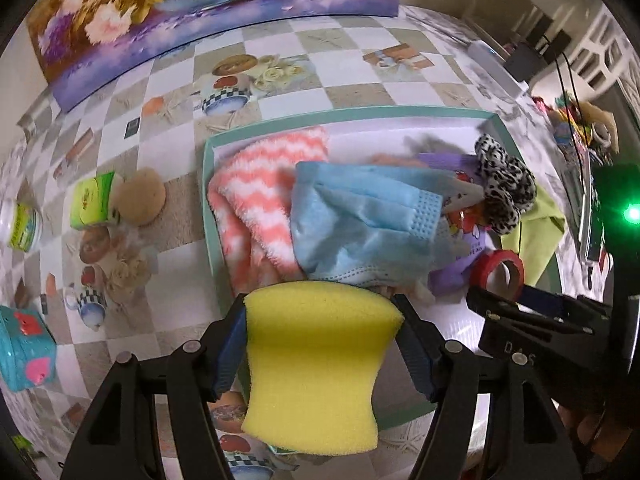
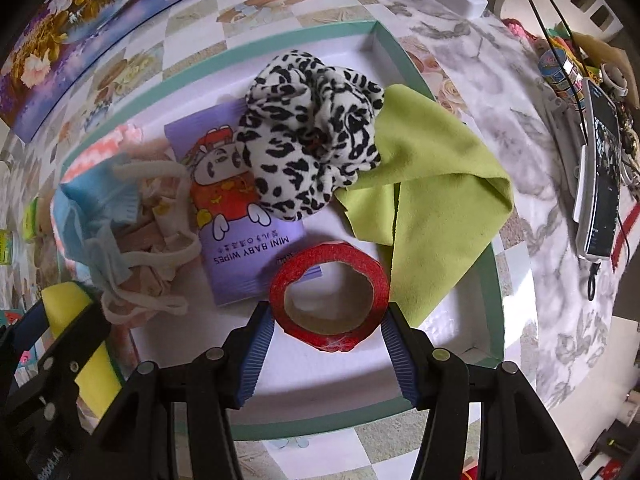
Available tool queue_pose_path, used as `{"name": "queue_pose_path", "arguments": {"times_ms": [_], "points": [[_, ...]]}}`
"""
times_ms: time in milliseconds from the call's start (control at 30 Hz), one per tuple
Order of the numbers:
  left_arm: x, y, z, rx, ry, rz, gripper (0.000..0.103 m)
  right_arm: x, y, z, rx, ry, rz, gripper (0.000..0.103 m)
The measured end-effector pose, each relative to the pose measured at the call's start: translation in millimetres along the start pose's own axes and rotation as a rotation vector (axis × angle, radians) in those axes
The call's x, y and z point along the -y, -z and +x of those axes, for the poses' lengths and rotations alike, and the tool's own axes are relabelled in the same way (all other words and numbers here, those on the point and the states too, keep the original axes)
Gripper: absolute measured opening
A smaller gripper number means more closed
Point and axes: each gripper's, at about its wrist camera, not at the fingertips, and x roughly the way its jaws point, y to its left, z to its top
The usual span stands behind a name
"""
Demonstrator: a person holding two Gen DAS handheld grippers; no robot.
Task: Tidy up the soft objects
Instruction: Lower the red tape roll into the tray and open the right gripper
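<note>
My left gripper (image 1: 322,320) is shut on a yellow sponge (image 1: 316,364), held over the near edge of a teal-rimmed tray (image 1: 208,184). The tray holds a pink-and-white zigzag cloth (image 1: 260,184), a blue face mask (image 1: 356,216), a purple baby-wipes pack (image 2: 240,216), a leopard-print scrunchie (image 2: 316,132) and a green cloth (image 2: 432,196). My right gripper (image 2: 328,320) is shut on a red tape roll (image 2: 330,300) over the tray's near part. The right gripper also shows in the left wrist view (image 1: 520,312), to the right of the sponge.
A round brown sponge (image 1: 138,196), a green packet (image 1: 90,200) and a small jar (image 1: 24,224) lie left of the tray. A teal box (image 1: 24,348) sits near the left edge. A floral picture (image 1: 200,12) stands behind. A phone and cables (image 2: 600,176) lie at the right.
</note>
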Motion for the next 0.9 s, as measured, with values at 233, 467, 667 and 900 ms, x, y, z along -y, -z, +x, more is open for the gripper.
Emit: {"name": "queue_pose_path", "arguments": {"times_ms": [233, 467, 667, 900], "points": [[-4.8, -0.8, 9.9, -0.037, 0.021, -0.033, 0.072, -11.3, -0.4, 4.8, -0.007, 0.023, -0.017, 0.059], [-7.2, -1.5, -1.3, -0.058, 0.045, -0.034, 0.073, -24.4, -4.2, 10.7, -0.008, 0.040, -0.039, 0.060], [-12.4, -2.9, -11.5, -0.050, 0.070, -0.057, 0.073, -29.4, -5.8, -3.5, 0.022, 0.045, -0.039, 0.065], [-13.1, -5.5, -24.1, -0.014, 0.078, -0.069, 0.074, -34.9, -9.5, -13.6, 0.052, 0.045, -0.042, 0.065]]}}
